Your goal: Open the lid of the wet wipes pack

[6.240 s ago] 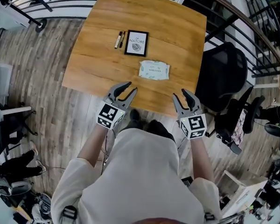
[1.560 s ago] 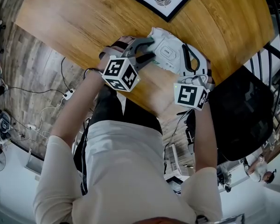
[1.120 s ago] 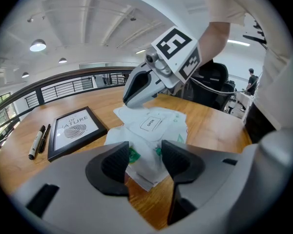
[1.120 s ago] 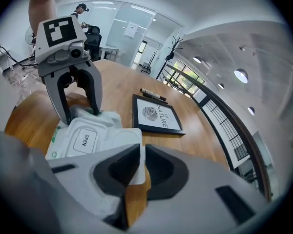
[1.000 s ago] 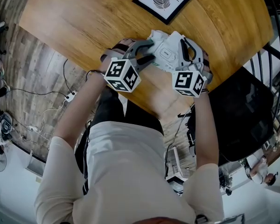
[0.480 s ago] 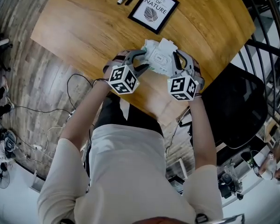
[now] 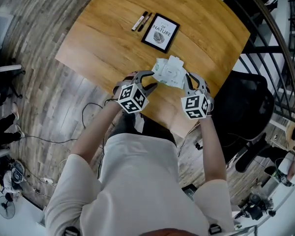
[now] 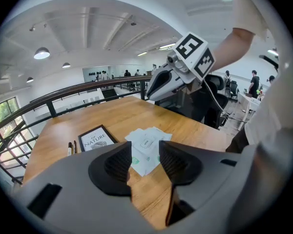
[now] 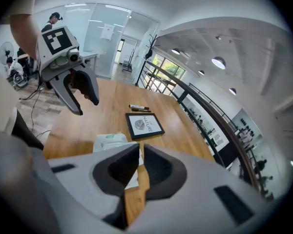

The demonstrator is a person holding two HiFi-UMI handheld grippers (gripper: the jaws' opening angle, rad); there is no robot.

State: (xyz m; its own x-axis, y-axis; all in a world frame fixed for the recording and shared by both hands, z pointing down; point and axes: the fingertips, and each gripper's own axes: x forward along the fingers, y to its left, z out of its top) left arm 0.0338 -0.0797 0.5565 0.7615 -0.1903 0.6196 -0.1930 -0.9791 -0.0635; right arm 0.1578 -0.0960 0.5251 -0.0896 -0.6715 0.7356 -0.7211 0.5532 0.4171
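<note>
Wet wipes pack [image 7: 169, 73] on table [image 7: 103, 38], just ahead betw. both grippers, long axis running across from one to the other. Left gripper [image 7: 150, 80] closing, empty; right gripper [image 7: 194, 80] all but closed, empty. Lid possibly up, unclear.

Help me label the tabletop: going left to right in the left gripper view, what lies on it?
First two pens → framed print → wet wipes pack.

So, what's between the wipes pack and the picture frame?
Nothing: only bare table separates the pack from the frame, clearest in the head view.
</note>
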